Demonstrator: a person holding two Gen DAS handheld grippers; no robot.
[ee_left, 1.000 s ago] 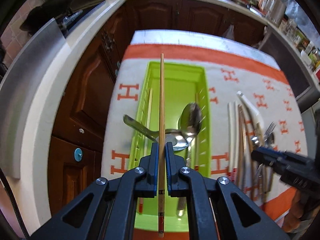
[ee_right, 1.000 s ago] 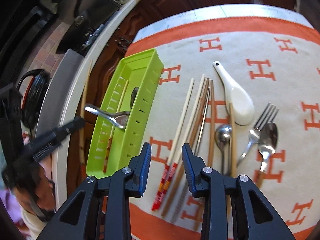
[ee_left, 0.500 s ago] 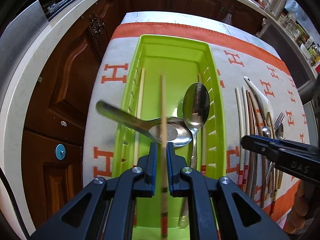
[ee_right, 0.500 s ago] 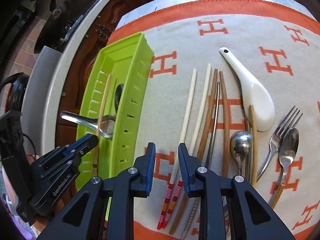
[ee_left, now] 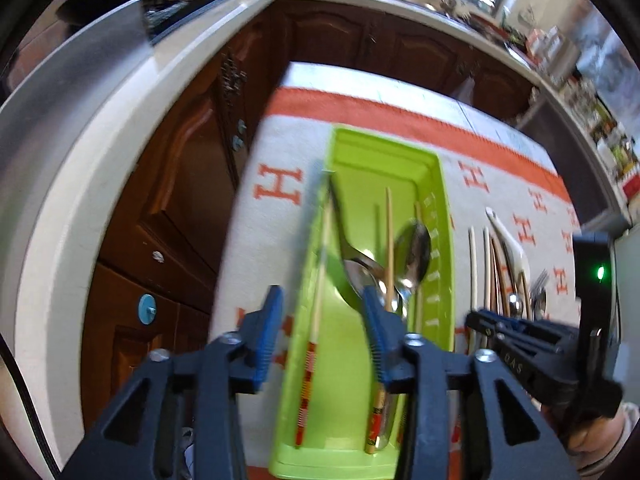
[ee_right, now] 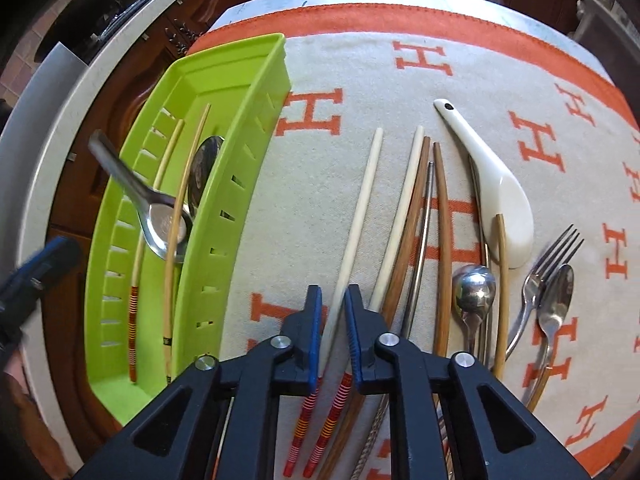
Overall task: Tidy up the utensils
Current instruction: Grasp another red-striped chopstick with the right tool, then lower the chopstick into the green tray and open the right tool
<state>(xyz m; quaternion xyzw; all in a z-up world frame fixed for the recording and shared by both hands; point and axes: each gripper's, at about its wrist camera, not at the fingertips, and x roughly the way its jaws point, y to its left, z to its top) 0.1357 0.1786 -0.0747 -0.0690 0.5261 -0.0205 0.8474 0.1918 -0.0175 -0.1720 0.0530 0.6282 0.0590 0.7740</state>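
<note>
A cream chopstick (ee_right: 362, 216), lying on the worktop cloth beside the green tray (ee_right: 240, 184), is being straddled by the right gripper (ee_right: 333, 334), jaws narrowly spread; closing is being called for next. The left gripper (ee_left: 320, 332) is being held spread, empty, over the tray.

Glossy lime plastic tray (ee_right: 236, 160); shiny metal spoons (ee_right: 164, 216) inside, matt pale wood chopsticks (ee_right: 356, 216). Glazed white ceramic spoon (ee_right: 496, 188), polished steel fork (ee_right: 548, 268). Woven matt cloth (ee_right: 360, 80), orange-bordered. Upper frame: glossy dark wood cabinets (ee_left: 180, 184).
</note>
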